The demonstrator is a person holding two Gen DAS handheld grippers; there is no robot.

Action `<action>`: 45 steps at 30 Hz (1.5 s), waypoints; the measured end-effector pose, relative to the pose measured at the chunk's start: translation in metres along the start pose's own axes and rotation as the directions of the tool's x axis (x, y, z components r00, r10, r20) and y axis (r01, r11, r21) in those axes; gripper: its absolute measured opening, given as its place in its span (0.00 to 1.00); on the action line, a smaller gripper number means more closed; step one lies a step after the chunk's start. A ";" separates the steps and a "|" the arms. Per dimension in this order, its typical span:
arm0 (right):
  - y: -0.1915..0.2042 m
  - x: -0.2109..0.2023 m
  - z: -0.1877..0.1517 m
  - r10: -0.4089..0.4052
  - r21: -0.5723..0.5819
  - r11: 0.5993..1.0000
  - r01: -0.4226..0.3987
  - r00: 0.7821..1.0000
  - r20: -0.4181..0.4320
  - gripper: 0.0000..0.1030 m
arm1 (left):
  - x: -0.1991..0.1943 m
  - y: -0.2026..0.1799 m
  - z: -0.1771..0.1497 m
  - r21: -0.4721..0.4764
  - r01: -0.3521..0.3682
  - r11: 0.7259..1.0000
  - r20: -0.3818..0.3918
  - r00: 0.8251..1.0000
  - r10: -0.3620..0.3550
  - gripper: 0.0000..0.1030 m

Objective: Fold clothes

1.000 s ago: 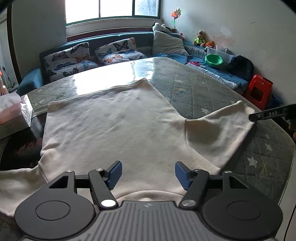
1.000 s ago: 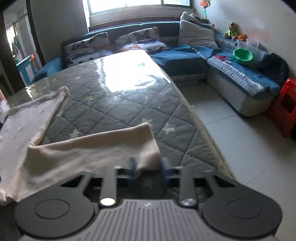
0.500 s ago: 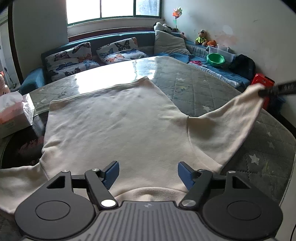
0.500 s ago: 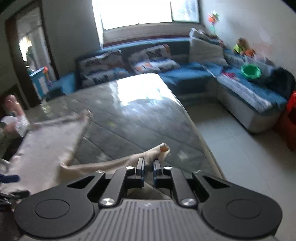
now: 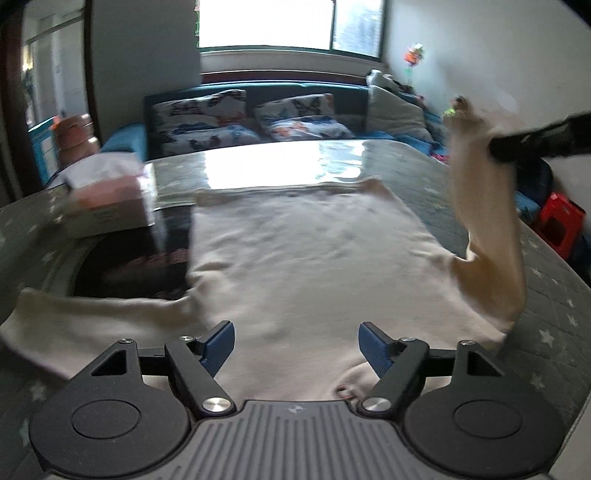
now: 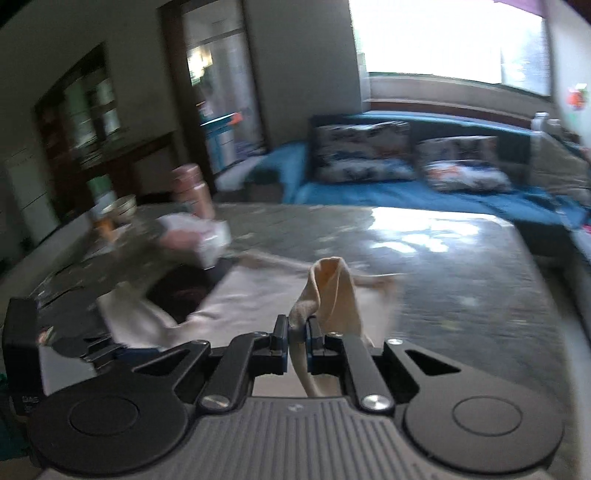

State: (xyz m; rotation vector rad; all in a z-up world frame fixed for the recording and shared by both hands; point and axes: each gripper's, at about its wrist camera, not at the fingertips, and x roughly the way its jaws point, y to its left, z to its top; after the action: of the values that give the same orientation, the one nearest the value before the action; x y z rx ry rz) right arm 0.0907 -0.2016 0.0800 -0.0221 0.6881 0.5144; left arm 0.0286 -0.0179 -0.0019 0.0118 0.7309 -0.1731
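Writing: none could be read in the left view; faint letters on a black block at the lower left edge of the right view were too blurred to make out.
Shirt point(image 5: 306, 266): cream, long-sleeved, spread flat across the middle of the left view on the bench, collar nearest the camera.
Sleeve point(image 5: 484, 229): lifted off the bench at the right of the left view, rising to the upper right, its cuff pinched.
Other sleeve point(image 5: 92, 321): lay flat, running to the lower left of the left view.
Left gripper point(image 5: 296, 345): jaws wide apart, holding nothing, above the collar at the bottom centre.
Right gripper point(image 6: 296, 338): jaws closed on the sleeve cuff point(image 6: 334, 291), which stood up above them at the centre of the right view.
Bench point(image 5: 554, 314): covered in grey quilted cloth with pale stars, under a glossy sheet that mirrored the window.
Tissue box point(image 5: 110, 199): on the bench, left of the shirt, in the left view's upper left.
Jar point(image 6: 194, 190): copper-coloured, beyond the tissue box in the right view, blurred.
Sofa point(image 5: 258, 96): blue, beyond the bench, with butterfly-print pillows point(image 5: 303, 116).
Window point(image 5: 288, 22): bright, top centre of the left view.
Stool point(image 5: 561, 223): red, at the right edge, on the floor.
Doorway point(image 6: 218, 85): upper left of centre in the right view, blurred.
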 end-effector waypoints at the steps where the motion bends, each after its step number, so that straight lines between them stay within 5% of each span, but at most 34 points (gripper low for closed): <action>1: 0.008 0.011 0.000 0.021 -0.011 1.000 -0.021 1.000 -0.014 0.08 | -0.002 0.005 -0.001 -0.010 -0.008 1.000 0.000 1.000 0.008 0.75; 7: 0.053 0.068 -0.026 0.128 -0.039 0.990 -0.134 0.982 -0.136 0.09 | -0.008 0.023 -0.008 -0.041 -0.041 0.998 -0.003 0.999 0.040 0.75; 10: 0.058 0.071 -0.032 0.155 -0.042 0.986 -0.163 0.977 -0.147 0.21 | -0.009 0.027 -0.010 -0.048 -0.038 0.998 -0.005 0.999 0.038 0.75; 19: 0.000 0.039 -0.040 -0.003 -0.045 0.999 -0.004 0.988 -0.152 0.21 | -0.003 0.009 0.002 -0.010 0.040 0.999 0.011 0.999 -0.040 0.73; 24: -0.035 0.031 -0.061 -0.094 -0.024 0.996 0.091 0.975 -0.203 0.21 | 0.017 -0.004 0.007 0.014 0.057 0.998 -0.022 0.998 -0.057 0.56; 31: -0.056 0.036 -0.068 -0.076 0.053 0.995 0.087 0.980 -0.186 0.21 | 0.035 -0.011 0.010 0.049 0.029 0.998 -0.038 0.999 -0.027 0.54; 39: -0.067 0.043 -0.068 -0.059 0.092 0.993 0.077 0.982 -0.180 0.21 | 0.043 -0.013 0.009 0.091 0.002 0.996 -0.032 0.999 0.001 0.08; 45: -0.070 0.047 -0.066 -0.037 0.120 0.991 0.057 0.986 -0.162 0.21 | 0.025 -0.017 0.020 0.103 -0.004 0.995 0.031 1.000 0.001 0.05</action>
State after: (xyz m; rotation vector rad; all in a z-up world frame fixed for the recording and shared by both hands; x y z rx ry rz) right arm 0.1139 -0.2546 -0.0103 0.0379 0.8730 0.4262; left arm 0.0573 -0.0396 -0.0029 0.1083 0.6903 -0.2080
